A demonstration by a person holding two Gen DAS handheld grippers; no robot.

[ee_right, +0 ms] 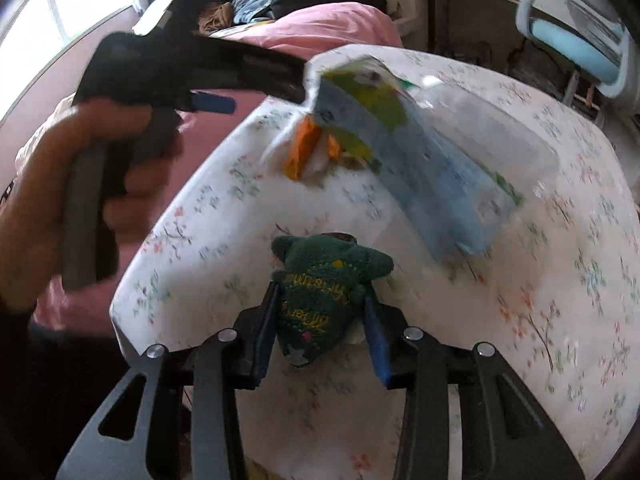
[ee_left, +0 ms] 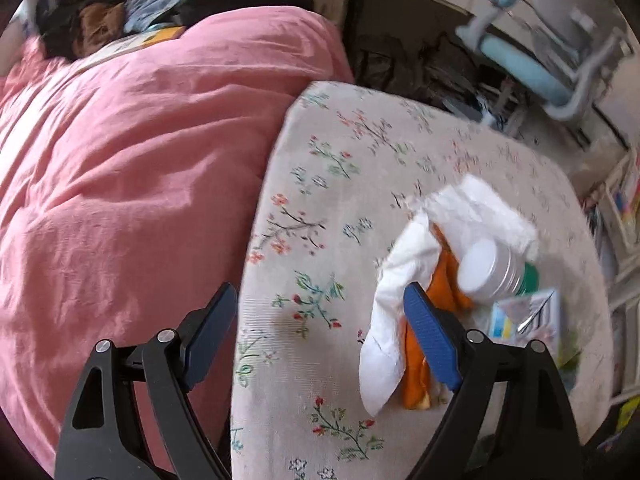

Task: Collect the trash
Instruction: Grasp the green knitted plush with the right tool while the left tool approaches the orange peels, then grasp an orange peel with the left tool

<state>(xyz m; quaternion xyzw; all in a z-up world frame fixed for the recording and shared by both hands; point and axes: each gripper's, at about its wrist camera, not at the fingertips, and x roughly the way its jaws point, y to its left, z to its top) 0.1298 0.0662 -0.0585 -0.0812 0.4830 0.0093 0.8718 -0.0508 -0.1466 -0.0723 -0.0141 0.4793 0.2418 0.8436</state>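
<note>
Left wrist view: the left gripper (ee_left: 320,340) is spread wide with nothing between its blue pads, hovering over the floral sheet (ee_left: 340,184). The trash pile sits at lower right of the frame, just past the right-hand finger: a crumpled white tissue (ee_left: 396,280) running top to bottom, orange wrapper (ee_left: 416,364) under it, a white-capped bottle (ee_left: 494,266) and a printed carton (ee_left: 528,316) beyond. The pile lies off the tool's centreline, so I judge the coming move needs a shift toward frame right. The pink duvet (ee_left: 140,160) fills the left half.

Right wrist view: the right gripper (ee_right: 320,332) is clamped on a green embroidered plush (ee_right: 324,292) at lower centre. The trash, blurred, lies at upper centre: carton (ee_right: 400,152) slanting from upper left to lower right, with orange scraps (ee_right: 306,146) at its left end. The left gripper (ee_right: 212,102), seen from outside with a hand (ee_right: 60,184) on its handle, is nearer the pile and looks the likelier one to pick
</note>
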